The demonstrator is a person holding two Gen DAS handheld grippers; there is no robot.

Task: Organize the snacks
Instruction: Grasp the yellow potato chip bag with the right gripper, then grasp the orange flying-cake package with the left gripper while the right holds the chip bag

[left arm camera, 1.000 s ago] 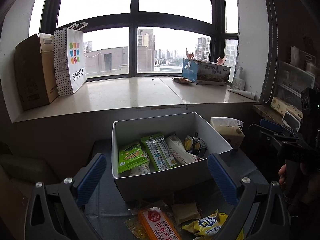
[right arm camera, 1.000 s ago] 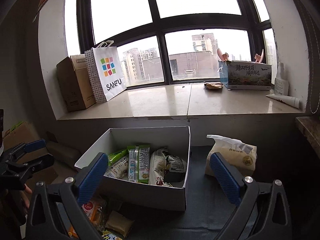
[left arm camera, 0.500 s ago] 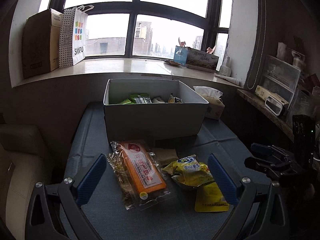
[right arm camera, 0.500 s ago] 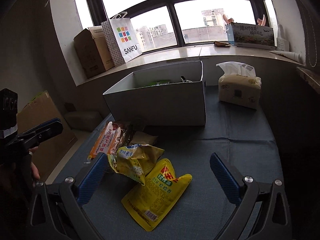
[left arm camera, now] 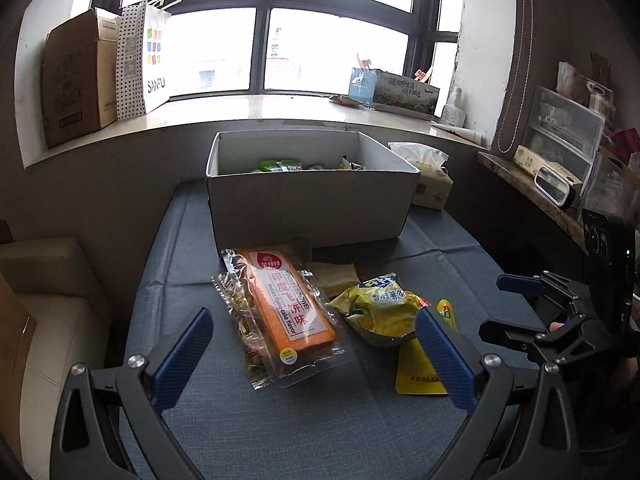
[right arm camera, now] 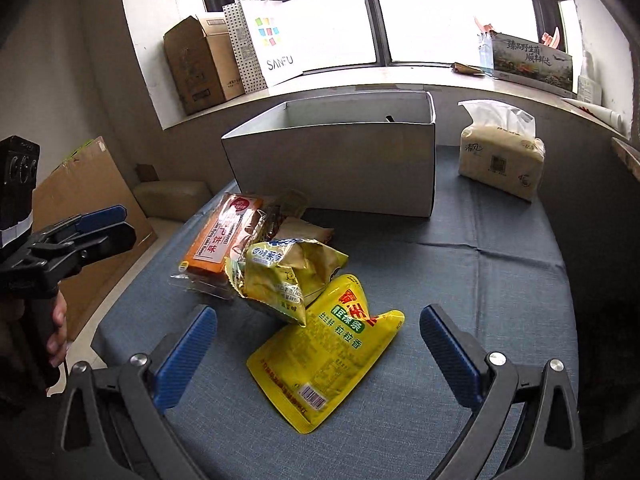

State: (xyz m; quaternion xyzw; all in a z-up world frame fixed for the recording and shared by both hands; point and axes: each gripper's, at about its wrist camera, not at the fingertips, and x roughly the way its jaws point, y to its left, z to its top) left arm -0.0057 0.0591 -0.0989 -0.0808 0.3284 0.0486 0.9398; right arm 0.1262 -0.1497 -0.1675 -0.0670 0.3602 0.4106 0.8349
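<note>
Left wrist view showed the left gripper (left arm camera: 312,354) spread wide, empty, the orange cake pack (left arm camera: 286,300) at twelve o'clock before the white box (left arm camera: 312,208); the right gripper (right arm camera: 318,346) gaped empty over the yellow pouch (right arm camera: 328,360).

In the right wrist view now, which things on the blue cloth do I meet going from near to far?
Flat yellow pouch → crumpled yellow chip bag → white box. The orange cake pack lies left of the chip bag, at a similar depth, so I leave it out.
</note>
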